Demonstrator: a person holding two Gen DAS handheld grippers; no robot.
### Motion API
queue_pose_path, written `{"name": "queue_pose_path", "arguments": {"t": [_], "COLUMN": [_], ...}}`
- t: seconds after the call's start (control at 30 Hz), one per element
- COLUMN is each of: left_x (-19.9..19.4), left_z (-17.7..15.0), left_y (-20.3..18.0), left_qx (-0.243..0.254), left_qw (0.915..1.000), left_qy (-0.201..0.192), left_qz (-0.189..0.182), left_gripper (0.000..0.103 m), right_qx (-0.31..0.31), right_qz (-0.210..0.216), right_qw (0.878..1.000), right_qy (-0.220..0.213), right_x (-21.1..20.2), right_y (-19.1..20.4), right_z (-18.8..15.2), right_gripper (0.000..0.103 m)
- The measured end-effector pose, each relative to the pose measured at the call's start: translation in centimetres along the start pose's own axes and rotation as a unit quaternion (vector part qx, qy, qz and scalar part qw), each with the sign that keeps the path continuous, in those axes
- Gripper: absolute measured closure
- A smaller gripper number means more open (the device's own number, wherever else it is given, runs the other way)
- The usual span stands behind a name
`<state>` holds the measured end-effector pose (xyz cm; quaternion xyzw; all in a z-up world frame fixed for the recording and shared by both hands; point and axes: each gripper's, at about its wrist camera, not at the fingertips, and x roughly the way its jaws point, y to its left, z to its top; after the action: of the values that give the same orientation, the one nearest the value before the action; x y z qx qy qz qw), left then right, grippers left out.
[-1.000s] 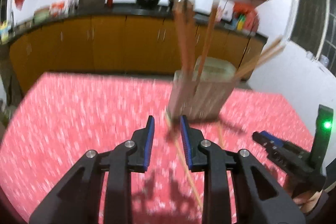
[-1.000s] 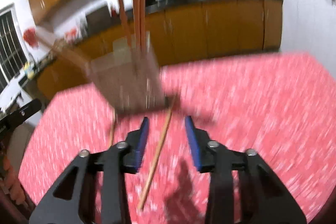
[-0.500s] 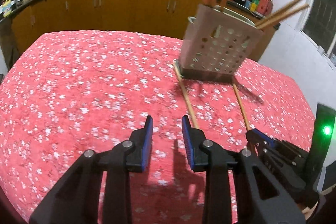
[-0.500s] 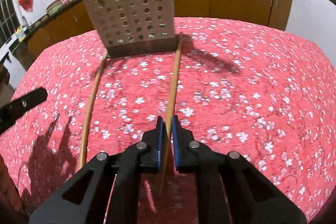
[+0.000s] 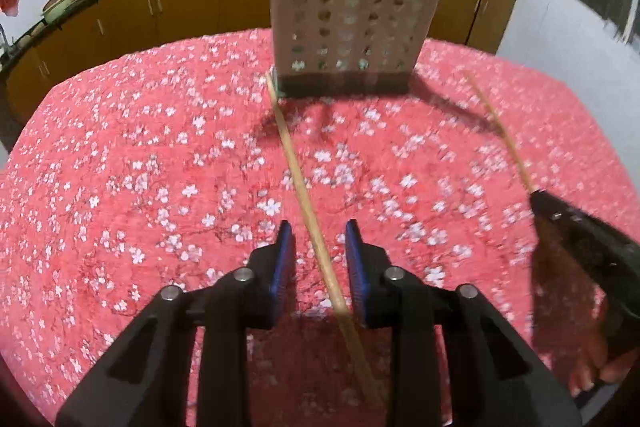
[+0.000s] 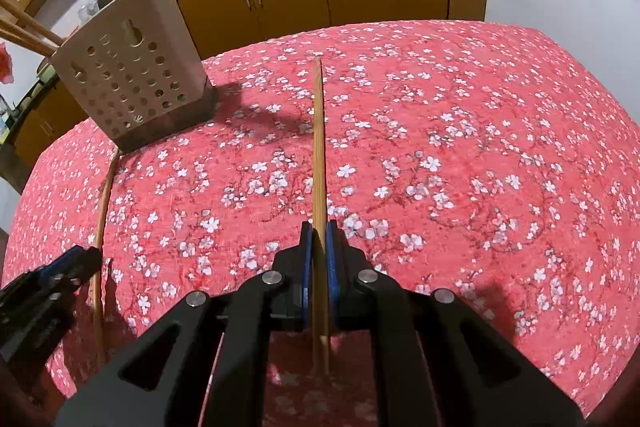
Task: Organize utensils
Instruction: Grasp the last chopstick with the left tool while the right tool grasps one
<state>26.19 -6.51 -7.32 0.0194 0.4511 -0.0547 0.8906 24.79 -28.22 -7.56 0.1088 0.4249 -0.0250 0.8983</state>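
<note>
Bamboo chopstick [image 6: 319, 155] now clamped between my right gripper [image 6: 319, 239] pads, lifted off the cloth since half a second ago. Left gripper [image 5: 318, 247] jaws closing around second chopstick [image 5: 308, 211], not yet pressing. Perforated holder [image 5: 352, 19] ahead: both insertions pending.

A perforated beige utensil holder [image 5: 352, 23] stands upright on the red floral tabletop [image 5: 140, 167], with several wooden chopsticks leaning out of its top. One loose chopstick [image 5: 304, 195] lies flat, its far end touching the holder's base. A second chopstick [image 6: 319, 163] extends straight away, apart from the holder.
</note>
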Motion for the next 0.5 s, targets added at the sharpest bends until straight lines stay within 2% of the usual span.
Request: {"name": "queue_pose_path", "arguments": {"t": [0.03, 0.17, 0.3, 0.5], "left_x": [0.0, 0.0, 0.0, 0.8], "left_z": [-0.1, 0.1, 0.9, 1.4], "left_y": [0.0, 1.3, 4.7, 8.0], "left_qx": [0.005, 0.004, -0.016, -0.029], "left_qw": [0.9999, 0.9999, 0.9997, 0.9994], "left_qy": [-0.007, -0.005, -0.007, -0.005], "left_qz": [0.011, 0.012, 0.015, 0.018], "left_gripper": [0.091, 0.094, 0.095, 0.095], "right_qx": [-0.004, -0.022, -0.044, -0.078], "right_qz": [0.005, 0.018, 0.032, 0.022], "right_qw": [1.000, 1.000, 0.999, 0.997], "right_qy": [0.001, 0.003, 0.002, -0.009], "right_x": [0.0, -0.1, 0.2, 1.0], "right_y": [0.2, 1.5, 2.9, 4.4], "right_z": [-0.1, 0.1, 0.2, 0.4], "right_gripper": [0.095, 0.095, 0.095, 0.095]}}
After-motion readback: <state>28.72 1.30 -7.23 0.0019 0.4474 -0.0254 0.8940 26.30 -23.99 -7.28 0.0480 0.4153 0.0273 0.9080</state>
